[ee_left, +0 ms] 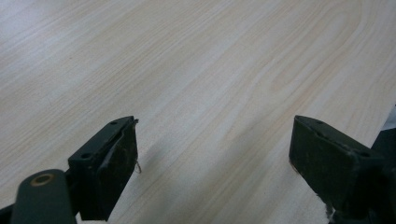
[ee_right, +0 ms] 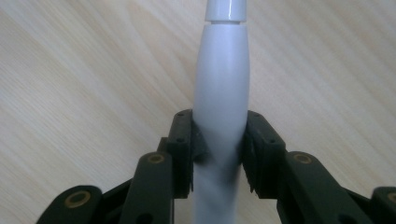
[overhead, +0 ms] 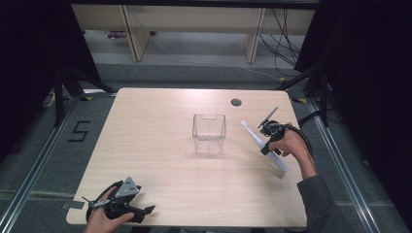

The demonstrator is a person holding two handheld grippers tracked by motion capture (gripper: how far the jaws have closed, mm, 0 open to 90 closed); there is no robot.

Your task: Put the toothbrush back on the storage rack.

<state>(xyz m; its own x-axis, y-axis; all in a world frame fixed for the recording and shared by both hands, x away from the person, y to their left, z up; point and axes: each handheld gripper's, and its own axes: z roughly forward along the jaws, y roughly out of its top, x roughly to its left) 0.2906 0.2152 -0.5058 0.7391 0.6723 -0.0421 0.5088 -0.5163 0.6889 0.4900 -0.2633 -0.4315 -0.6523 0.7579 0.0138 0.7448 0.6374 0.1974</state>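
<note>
A white electric toothbrush point(overhead: 265, 145) is held slantwise above the right side of the table, its head toward the clear plastic box point(overhead: 209, 133). My right gripper point(overhead: 270, 147) is shut on its handle; in the right gripper view both black pads point(ee_right: 184, 144) press the white handle point(ee_right: 222, 88) between them. The clear box stands upright at mid-table, to the left of the toothbrush and apart from it. My left gripper point(overhead: 142, 204) rests at the near left edge of the table. Its jaws stand wide apart in the left gripper view point(ee_left: 212, 163), with bare wood between them.
A round cable hole point(overhead: 236, 102) lies near the far right edge of the wooden table point(overhead: 160, 160). Black stands and cables flank the table on the floor. Behind it stand wooden shelf legs.
</note>
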